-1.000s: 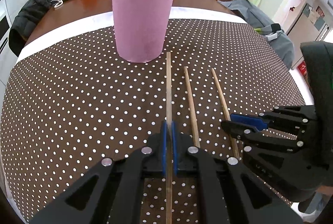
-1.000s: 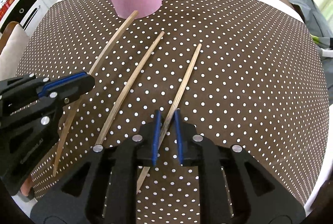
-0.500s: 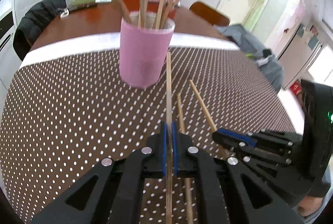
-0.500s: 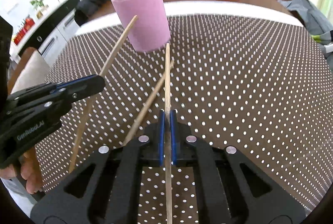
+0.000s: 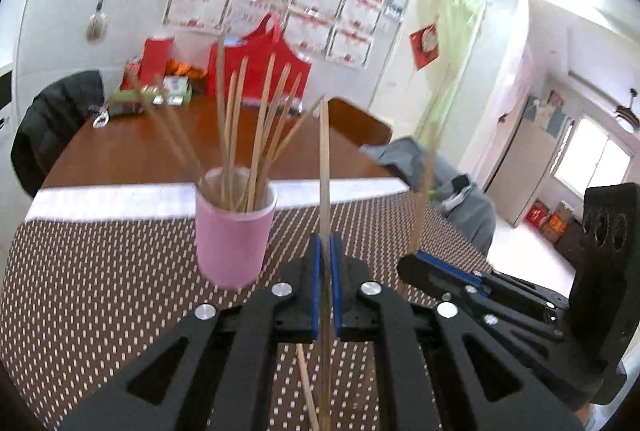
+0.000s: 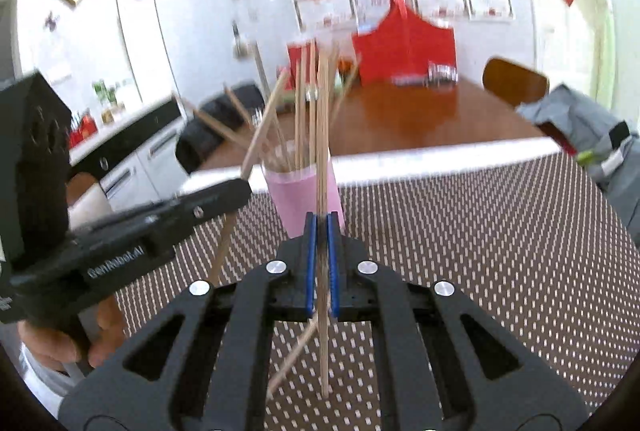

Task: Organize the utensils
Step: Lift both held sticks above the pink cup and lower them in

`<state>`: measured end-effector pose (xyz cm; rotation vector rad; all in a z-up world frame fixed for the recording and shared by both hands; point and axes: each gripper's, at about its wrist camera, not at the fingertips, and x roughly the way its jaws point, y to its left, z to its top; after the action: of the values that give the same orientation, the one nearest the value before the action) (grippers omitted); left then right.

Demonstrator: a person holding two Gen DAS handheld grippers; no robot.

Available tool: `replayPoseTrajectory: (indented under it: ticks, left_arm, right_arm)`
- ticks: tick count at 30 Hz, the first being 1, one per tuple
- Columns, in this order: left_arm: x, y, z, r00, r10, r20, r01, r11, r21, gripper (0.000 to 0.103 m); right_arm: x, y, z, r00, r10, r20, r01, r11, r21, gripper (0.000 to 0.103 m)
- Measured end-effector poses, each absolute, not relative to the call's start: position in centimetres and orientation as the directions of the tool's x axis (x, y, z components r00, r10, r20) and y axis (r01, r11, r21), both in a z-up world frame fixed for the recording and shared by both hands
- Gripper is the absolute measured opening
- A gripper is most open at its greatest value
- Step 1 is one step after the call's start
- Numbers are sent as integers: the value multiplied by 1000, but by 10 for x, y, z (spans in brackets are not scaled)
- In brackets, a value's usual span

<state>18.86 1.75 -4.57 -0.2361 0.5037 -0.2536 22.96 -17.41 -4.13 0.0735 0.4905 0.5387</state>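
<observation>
A pink cup [image 5: 234, 235] with several wooden chopsticks stands on the dotted tablecloth; it also shows in the right wrist view [image 6: 296, 201]. My left gripper [image 5: 326, 287] is shut on one chopstick [image 5: 325, 167], held upright above the table, right of the cup. My right gripper [image 6: 319, 267] is shut on another chopstick [image 6: 322, 135], held upright in front of the cup. One more chopstick [image 6: 296, 349] lies on the cloth below my grippers; it also shows in the left wrist view [image 5: 306, 383]. Each gripper shows in the other's view: the right [image 5: 412, 265], the left [image 6: 240, 193].
The brown dotted tablecloth [image 5: 100, 271] covers the near part of a wooden table [image 6: 420, 119]. Red bags [image 6: 404, 43] and small items stand at the table's far edge. A grey jacket [image 5: 452, 187] hangs on a chair at the right, a black jacket [image 5: 52, 123] at the left.
Both grippers lifted their chopsticks off the cloth and tilted them upright. The view rose from the table to the room. One chopstick stayed on the cloth.
</observation>
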Motion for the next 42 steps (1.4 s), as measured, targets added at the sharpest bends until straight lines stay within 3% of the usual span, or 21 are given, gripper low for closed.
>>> replayPoseTrajectory:
  ticks: [8,20,30,42]
  left_arm:
    - [200,30,-11,928,-255,-272,186,949,-254,5]
    - [225,55,9,989,-133,65,147,934,-326,5]
    - [239,52,7,980,-4,197,60,959,-278,5]
    - [266,35,-8,982,17,188,24,977,-213,5]
  right_arm:
    - [245,-168,-7,812,513,-278,-491,858,148,6]
    - [290,-147,29,835,515,-194,-497,857,138,6]
    - [317,-141,41,824,543,-162,-520,838,166,6]
    - [344,-138,25,809,555,-192,-522,830,198,6]
